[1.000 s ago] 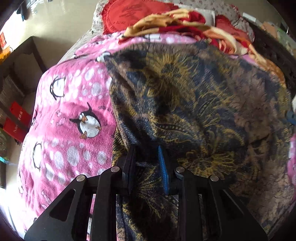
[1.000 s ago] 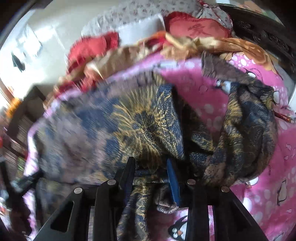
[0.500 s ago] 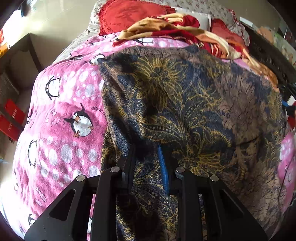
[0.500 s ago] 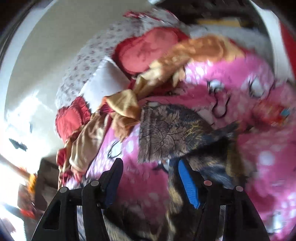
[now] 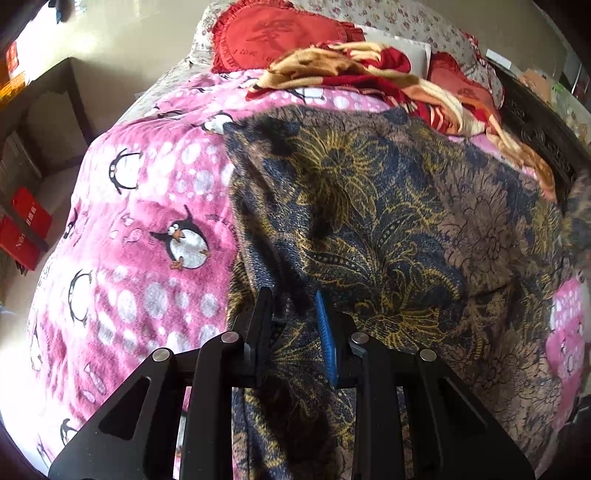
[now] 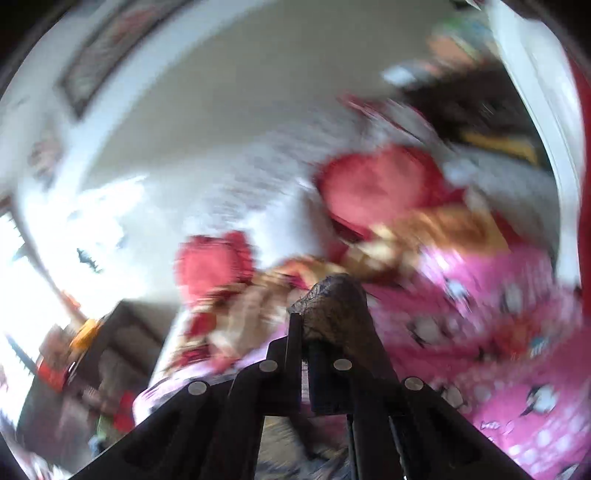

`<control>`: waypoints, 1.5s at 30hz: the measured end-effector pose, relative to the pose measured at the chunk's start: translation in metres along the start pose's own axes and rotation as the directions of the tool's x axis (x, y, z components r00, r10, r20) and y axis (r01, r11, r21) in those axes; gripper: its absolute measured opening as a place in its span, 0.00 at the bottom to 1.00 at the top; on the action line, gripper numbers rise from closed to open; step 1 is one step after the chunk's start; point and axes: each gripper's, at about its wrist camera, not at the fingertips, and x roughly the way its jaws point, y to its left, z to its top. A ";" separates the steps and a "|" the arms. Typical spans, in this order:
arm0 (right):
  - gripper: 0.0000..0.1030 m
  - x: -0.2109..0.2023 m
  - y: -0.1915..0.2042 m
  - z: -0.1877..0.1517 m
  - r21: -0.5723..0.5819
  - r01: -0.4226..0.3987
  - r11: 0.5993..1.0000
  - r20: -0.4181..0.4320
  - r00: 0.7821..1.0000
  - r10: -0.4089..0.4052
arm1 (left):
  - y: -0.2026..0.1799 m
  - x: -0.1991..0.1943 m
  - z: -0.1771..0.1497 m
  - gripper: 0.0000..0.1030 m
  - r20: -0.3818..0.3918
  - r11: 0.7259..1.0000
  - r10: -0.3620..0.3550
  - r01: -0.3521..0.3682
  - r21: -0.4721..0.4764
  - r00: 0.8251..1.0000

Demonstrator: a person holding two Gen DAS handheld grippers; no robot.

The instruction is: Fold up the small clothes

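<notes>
The left tongs (image 5: pixel 293 314) are clenched on a fold of the dark floral garment (image 5: pixel 388 229): the black finger and the blue-padded finger press a bunch of the cloth between them. The garment is navy and brown with a gold flower pattern. From the left tongs it spreads forward and to the right, lying rather flat with some wrinkles, and a part of it hangs down under the tongs. Just to the left of the tongs, the pink penguin blanket (image 5: pixel 147 229) covers the bed, and the garment lies on top of it. Further ahead of the tongs, beyond the far edge of the garment, a red and yellow cloth (image 5: pixel 369 74) lies crumpled, and behind it a red round cushion (image 5: pixel 273 33) rests at the head of the bed.

The right tongs (image 6: pixel 304 325) are nearly closed, and they grasp a corner of the same dark floral garment (image 6: pixel 332 302), which stands up between the fingertips and drapes over the right finger. This view is strongly blurred, so it seems the tongs are raised above the bed, but I cannot tell it surely. To the right of the right tongs the pink blanket (image 6: pixel 498 314) is visible. Ahead of them lie the red and yellow cloth (image 6: pixel 424 229) and two red cushions, one (image 6: pixel 376 184) straight ahead and one (image 6: pixel 214 262) to the left.
</notes>
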 end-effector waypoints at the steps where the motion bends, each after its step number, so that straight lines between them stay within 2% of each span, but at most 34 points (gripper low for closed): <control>1: 0.02 -0.018 0.018 0.005 -0.044 -0.043 0.998 0.004 0.999 0.043 | 0.002 -0.006 0.000 0.23 0.009 1.000 -0.008 0.008 -0.009 1.000; 3: 0.02 -0.050 0.055 0.012 -0.137 -0.119 0.983 0.007 0.993 0.121 | 0.003 -0.017 -0.001 0.22 0.026 1.000 -0.016 0.016 -0.013 1.000; 6: 0.02 -0.083 0.111 0.012 -0.255 -0.297 0.920 -0.063 0.955 0.291 | 0.005 -0.039 -0.001 0.23 0.067 1.000 -0.024 0.025 -0.005 0.997; 8: 0.02 -0.090 0.149 0.004 -0.330 -0.384 0.863 -0.142 0.923 0.357 | 0.009 -0.054 -0.001 0.23 0.098 1.000 -0.031 0.032 -0.001 0.995; 11: 0.02 -0.067 0.203 -0.017 -0.367 -0.531 0.764 -0.304 0.845 0.441 | 0.020 -0.072 -0.002 0.22 0.138 0.999 -0.037 0.038 -0.007 0.990; 13: 0.02 -0.035 0.227 -0.034 -0.356 -0.568 0.742 -0.398 0.810 0.430 | 0.030 -0.081 -0.002 0.23 0.156 0.999 -0.042 0.047 -0.027 0.987; 15: 0.02 0.015 0.253 -0.063 -0.331 -0.607 0.723 -0.519 0.757 0.397 | 0.040 -0.086 -0.004 0.23 0.166 0.997 -0.056 0.062 -0.035 0.985; 17: 0.02 0.074 0.272 -0.096 -0.284 -0.622 0.730 -0.625 0.698 0.351 | 0.045 -0.084 -0.006 0.23 0.166 0.997 -0.061 0.066 -0.028 0.984; 18: 0.02 0.109 0.280 -0.116 -0.265 -0.621 0.738 -0.674 0.666 0.318 | 0.046 -0.082 -0.007 0.22 0.160 0.998 -0.062 0.066 -0.024 0.985; 20: 0.02 0.172 0.287 -0.157 -0.251 -0.592 0.766 -0.745 0.624 0.238 | 0.047 -0.076 -0.008 0.22 0.137 0.996 -0.084 0.087 -0.014 0.987; 22: 0.02 0.235 0.287 -0.199 -0.200 -0.559 0.805 -0.815 0.551 0.180 | 0.044 -0.067 -0.007 0.23 0.104 0.994 -0.105 0.105 0.007 0.989; 23: 0.02 0.260 0.282 -0.219 -0.204 -0.520 0.829 -0.833 0.537 0.131 | 0.041 -0.063 -0.006 0.23 0.093 0.995 -0.102 0.100 0.018 0.990; 24: 0.05 0.287 0.274 -0.236 -0.219 -0.443 0.869 -0.827 0.558 0.076 | 0.038 -0.058 -0.005 0.23 0.080 0.994 -0.099 0.096 0.041 0.992; 25: 0.19 0.299 0.267 -0.243 -0.214 -0.400 0.891 -0.816 0.575 0.062 | 0.035 -0.055 -0.005 0.23 0.074 0.994 -0.100 0.096 0.054 0.992; 27: 0.42 0.306 0.248 -0.238 -0.166 -0.336 0.927 -0.764 0.638 0.095 | 0.029 -0.047 -0.002 0.23 0.064 0.991 -0.108 0.102 0.087 0.992; 28: 0.45 0.298 0.240 -0.227 -0.118 -0.326 0.938 -0.723 0.676 0.144 | 0.026 -0.043 -0.001 0.23 0.062 0.989 -0.115 0.109 0.099 0.991; 30: 0.45 0.272 0.225 -0.203 -0.039 -0.334 0.942 -0.647 0.727 0.231 | 0.017 -0.030 0.003 0.23 0.048 0.986 -0.129 0.123 0.114 0.990; 32: 0.47 0.242 0.210 -0.182 -0.015 -0.332 0.943 -0.590 0.764 0.260 | 0.006 -0.015 0.006 0.23 0.015 0.980 -0.161 0.158 0.120 0.987; 35: 0.53 0.181 0.182 -0.158 -0.031 -0.340 0.940 -0.536 0.799 0.272 | -0.013 0.007 0.016 0.22 -0.008 0.976 -0.180 0.179 0.126 0.984; 38: 0.62 0.117 0.151 -0.144 -0.073 -0.294 0.953 -0.473 0.852 0.226 | -0.025 0.029 0.028 0.23 -0.012 0.986 -0.131 0.132 0.105 0.991; 40: 0.63 0.079 0.121 -0.140 -0.092 -0.236 0.967 -0.434 0.884 0.174 | -0.031 0.040 0.032 0.23 -0.028 0.987 -0.143 0.145 0.069 0.989; 41: 0.63 0.066 0.112 -0.141 -0.098 -0.213 0.972 -0.425 0.892 0.153 | -0.034 0.041 0.033 0.23 -0.031 0.985 -0.155 0.157 0.065 0.987; 43: 0.63 0.046 0.095 -0.145 -0.129 -0.148 0.981 -0.411 0.908 0.083 | -0.045 0.036 0.037 0.14 -0.032 0.984 -0.155 0.157 0.080 0.987; 45: 0.63 0.035 0.078 -0.150 -0.167 -0.084 0.982 -0.392 0.920 0.012 | -0.052 0.015 0.043 0.06 -0.006 0.969 -0.228 0.227 0.102 0.974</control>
